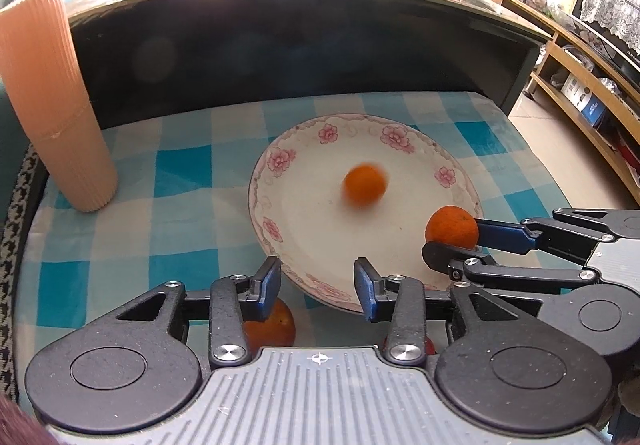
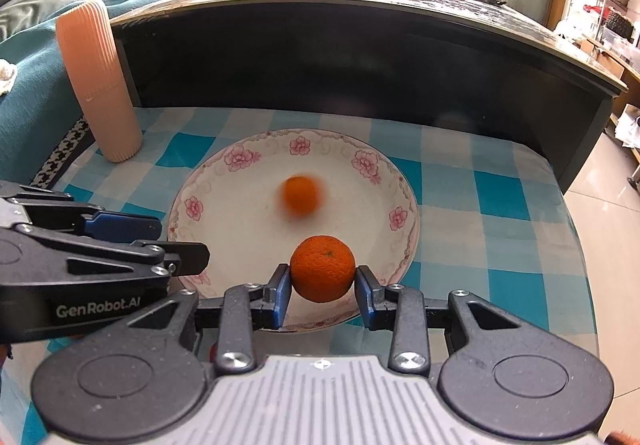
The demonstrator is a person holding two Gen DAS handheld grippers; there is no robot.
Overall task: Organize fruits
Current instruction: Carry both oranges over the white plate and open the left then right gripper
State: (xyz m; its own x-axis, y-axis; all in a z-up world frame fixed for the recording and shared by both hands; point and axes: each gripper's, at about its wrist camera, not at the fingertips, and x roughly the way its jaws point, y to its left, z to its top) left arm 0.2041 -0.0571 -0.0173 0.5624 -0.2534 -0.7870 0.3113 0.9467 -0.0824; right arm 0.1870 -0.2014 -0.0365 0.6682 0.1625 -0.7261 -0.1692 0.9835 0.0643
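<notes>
The plate (image 2: 404,229) ahead of both grippers looks like glazed ceramic, smooth and glossy white with pink printed flowers on its rim. Under it lies a checked cloth (image 2: 500,205), matt and soft-looking. The orange (image 2: 322,268) between the right gripper's (image 2: 322,295) fingers has a rough, pitted peel with a dull sheen. The fingers' pads (image 2: 282,295) look like smooth blue plastic; the linkages behind them are matt black, slightly grainy, with bright metal screws. The left gripper (image 1: 318,287) has the same finish. Far left of both stands a ribbed cup (image 1: 52,101), matt peach, plastic-looking. Beyond the plate, the dark table (image 2: 360,57) has a glossy, reflective top.
</notes>
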